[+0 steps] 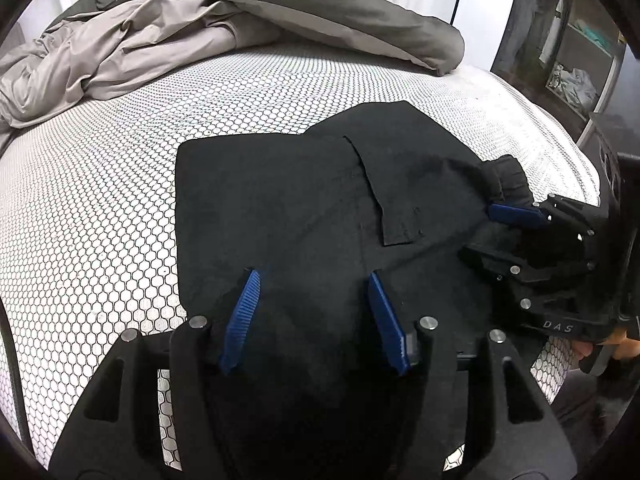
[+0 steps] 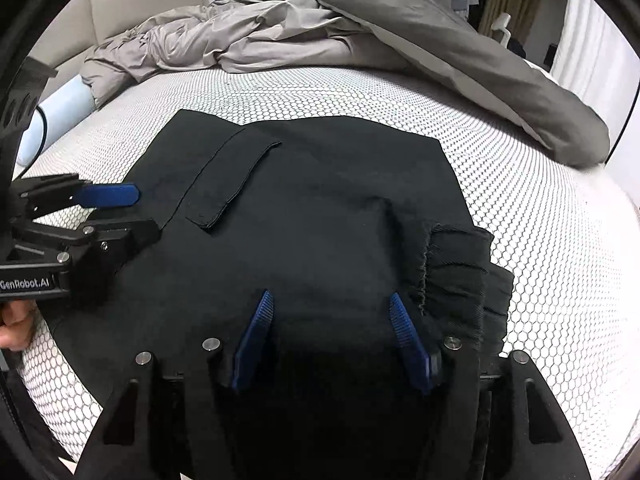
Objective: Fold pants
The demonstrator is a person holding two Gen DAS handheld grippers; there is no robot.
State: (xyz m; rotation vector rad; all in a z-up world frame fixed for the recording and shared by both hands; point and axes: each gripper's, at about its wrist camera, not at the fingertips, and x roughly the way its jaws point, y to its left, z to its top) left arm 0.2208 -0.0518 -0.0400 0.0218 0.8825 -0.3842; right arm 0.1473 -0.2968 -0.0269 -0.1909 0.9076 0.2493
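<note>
A: Left wrist view first. What is the floor of it all?

B: A bed (image 1: 120, 200). Its top is white with little black rings all over, like a honeycomb. At the far end lie a crumpled tan sheet (image 1: 120, 48) and a big grey blanket (image 1: 340, 12).

A: And the room?

B: White curtains (image 2: 592, 32) hang at the back. In the right wrist view a pale headboard (image 2: 132, 4) stands at the far left, with a light blue roll (image 2: 60, 116) beside it. In the left wrist view a dark shelf (image 1: 572, 60) stands at the right.

A: Is anything on that shelf?

B: Yes, bunched pale cloth on a lower level. It is too small to say more.

A: Where are the pants?

B: The black pants (image 2: 320, 208) lie folded on the bed at the near edge. A pocket flap (image 2: 232, 176) shows on top. The gathered cuffs (image 2: 464, 272) stick out on the right side.

A: What about the tongs?

B: The left gripper (image 1: 314, 276) hangs over the left part of the pants. Its blue pads stand about half apart. Nothing is pinched between them.

A: And the other?

B: The right gripper (image 2: 332, 298) is the same, about half open over the pants by the cuffs, holding nothing. A hand (image 2: 16, 324) shows behind the left one.
</note>
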